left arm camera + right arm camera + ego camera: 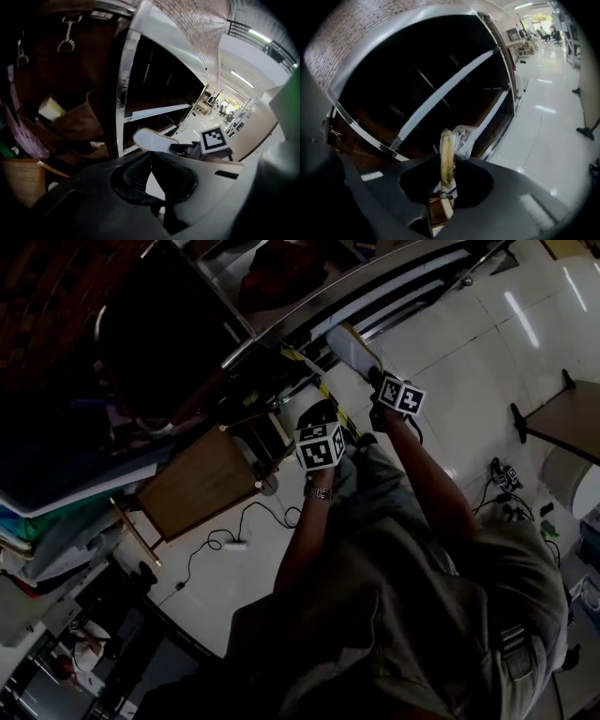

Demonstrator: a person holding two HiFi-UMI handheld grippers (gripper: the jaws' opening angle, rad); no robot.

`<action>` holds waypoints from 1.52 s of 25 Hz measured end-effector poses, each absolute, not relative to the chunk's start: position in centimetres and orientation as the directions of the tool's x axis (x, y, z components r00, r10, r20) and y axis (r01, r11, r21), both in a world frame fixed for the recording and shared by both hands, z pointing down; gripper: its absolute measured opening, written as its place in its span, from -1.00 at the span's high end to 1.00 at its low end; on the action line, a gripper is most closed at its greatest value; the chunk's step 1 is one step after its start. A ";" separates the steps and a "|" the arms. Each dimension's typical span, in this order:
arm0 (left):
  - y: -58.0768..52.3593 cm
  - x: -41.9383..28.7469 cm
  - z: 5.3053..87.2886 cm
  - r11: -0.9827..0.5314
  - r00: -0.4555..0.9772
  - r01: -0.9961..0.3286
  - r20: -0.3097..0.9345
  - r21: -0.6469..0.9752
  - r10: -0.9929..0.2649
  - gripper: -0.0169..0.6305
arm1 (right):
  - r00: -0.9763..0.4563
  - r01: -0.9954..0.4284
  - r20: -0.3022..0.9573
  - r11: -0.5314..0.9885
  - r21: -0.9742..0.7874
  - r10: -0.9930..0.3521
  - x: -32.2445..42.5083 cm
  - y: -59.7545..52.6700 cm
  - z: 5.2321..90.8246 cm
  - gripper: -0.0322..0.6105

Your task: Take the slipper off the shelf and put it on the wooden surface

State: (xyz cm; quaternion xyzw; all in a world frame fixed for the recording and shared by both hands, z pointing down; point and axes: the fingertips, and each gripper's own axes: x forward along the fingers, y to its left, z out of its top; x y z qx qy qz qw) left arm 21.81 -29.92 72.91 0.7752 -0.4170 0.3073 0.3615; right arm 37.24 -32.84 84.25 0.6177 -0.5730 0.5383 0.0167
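Observation:
The pale slipper hangs in the air just in front of the metal-framed shelf, above the white floor. My right gripper is shut on it. In the right gripper view the slipper stands edge-on between the pads, with crinkled clear wrap behind it. From the left gripper view its white sole shows beside the right gripper's marker cube. My left gripper hovers close by on the left; its fingertips meet with nothing between them. The wooden surface lies lower left.
The dark shelf bays have white cross rails. Brown bags with metal clasps hang at the left. Cables trail over the floor, and yellow-black tape runs along the shelf foot. A wooden table on a black stand is at the right.

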 end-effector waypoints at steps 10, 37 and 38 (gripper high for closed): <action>-27.7 32.3 62.7 -0.528 0.450 -0.833 0.761 0.167 -0.468 0.94 | -0.073 -0.879 0.741 -0.308 -0.363 -0.667 43.2 -23.6 66.0 0.72; -10.4 -13.4 61.6 -0.181 0.253 -0.967 0.730 0.178 -0.635 0.94 | -0.332 -0.938 0.708 0.139 -0.317 -0.624 0.4 -10.7 63.4 0.72; -9.3 -16.7 61.3 -0.172 0.236 -0.972 0.726 0.163 -0.645 0.94 | -0.332 -0.937 0.707 0.132 -0.323 -0.625 -2.5 -9.9 63.3 0.72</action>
